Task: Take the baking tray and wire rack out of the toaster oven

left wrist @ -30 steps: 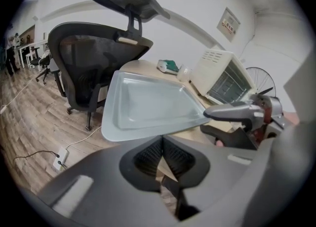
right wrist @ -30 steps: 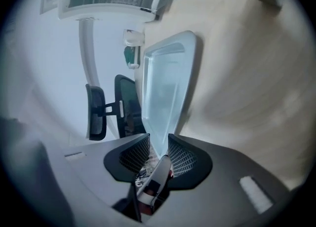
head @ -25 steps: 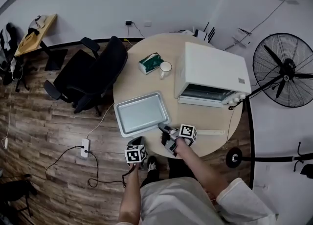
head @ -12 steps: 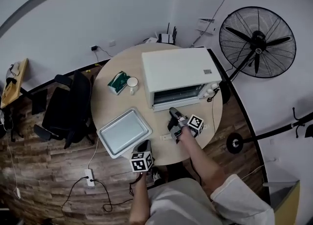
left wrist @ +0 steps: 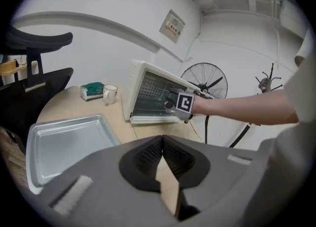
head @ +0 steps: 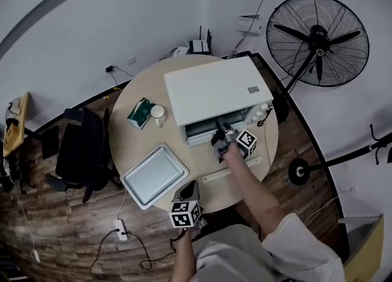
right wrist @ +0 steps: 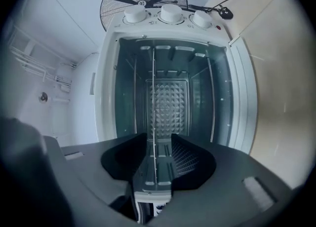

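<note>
**While the tray lies out, the rack waits in the oven**

Since the baking tray (head: 154,176) already lies flat on the round worktop (head: 131,137), out in front of the toaster oven (head: 211,91) on the side away from its knobs, the step in hand looks to be the wire rack (right wrist: 153,97). It sits on its rails inside the oven, behind the dropped door.

The right claw (head: 220,135) is held level at the oven's mouth. Its jaws stand apart and have just been opening, with the rack's thin edge lined up in the gap and neither pad pressing on it. The left claw (head: 188,187) hangs well back from the oven, beyond the tray, its jaws together on nothing.

To my eye the next move calls for easing the right claw in over the rack's front wire, closing firmly, then drawing it straight out along the rails so it does not snag.
</note>
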The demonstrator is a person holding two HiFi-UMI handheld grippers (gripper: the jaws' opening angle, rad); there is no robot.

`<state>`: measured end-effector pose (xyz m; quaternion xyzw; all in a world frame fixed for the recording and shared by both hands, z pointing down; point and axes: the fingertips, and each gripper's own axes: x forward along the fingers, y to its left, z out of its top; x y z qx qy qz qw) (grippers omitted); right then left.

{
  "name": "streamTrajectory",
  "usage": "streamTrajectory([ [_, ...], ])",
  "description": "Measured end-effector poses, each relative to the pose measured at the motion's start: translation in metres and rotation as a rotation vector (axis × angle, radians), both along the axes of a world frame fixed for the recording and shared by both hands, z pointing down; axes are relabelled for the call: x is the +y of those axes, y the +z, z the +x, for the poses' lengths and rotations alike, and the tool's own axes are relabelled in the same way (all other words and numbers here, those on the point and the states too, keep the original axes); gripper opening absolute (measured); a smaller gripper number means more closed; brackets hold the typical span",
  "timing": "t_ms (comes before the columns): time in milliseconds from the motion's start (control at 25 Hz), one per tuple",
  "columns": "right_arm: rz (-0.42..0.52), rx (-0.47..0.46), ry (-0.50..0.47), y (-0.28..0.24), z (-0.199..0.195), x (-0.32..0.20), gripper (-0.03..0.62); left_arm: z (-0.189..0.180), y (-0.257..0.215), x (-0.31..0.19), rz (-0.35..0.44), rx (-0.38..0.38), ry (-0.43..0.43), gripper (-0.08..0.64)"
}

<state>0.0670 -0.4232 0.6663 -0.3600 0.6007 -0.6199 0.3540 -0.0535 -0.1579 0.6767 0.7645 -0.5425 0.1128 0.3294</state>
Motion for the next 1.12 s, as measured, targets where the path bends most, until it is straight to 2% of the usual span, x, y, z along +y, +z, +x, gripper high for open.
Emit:
streamTrajectory([
  [200, 0.027, -0.017, 0.017, -0.006, 0.000, -0.030, 0.147, -0.004, -0.006, -0.013, 0.001, 0.059, -0.036, 0.057],
  [480, -0.031, -0.022, 0.071, 0.000, -0.003, -0.050, 0.146, -0.002, -0.011, -0.020, -0.001, 0.056, -0.020, 0.057],
  [680, -0.022, -0.032, 0.105, 0.003, -0.007, -0.060, 0.144, -0.014, -0.011, -0.027, -0.008, 0.042, -0.040, 0.057],
  [920, 0.034, -0.045, 0.134, -0.007, -0.008, -0.064, 0.006, -0.020, -0.009, -0.033, -0.020, 0.067, -0.067, 0.057],
  [1120, 0.039, -0.028, 0.117, -0.007, -0.008, -0.060, 0.003, -0.020, -0.010, -0.034, -0.012, 0.087, -0.081, 0.057],
])
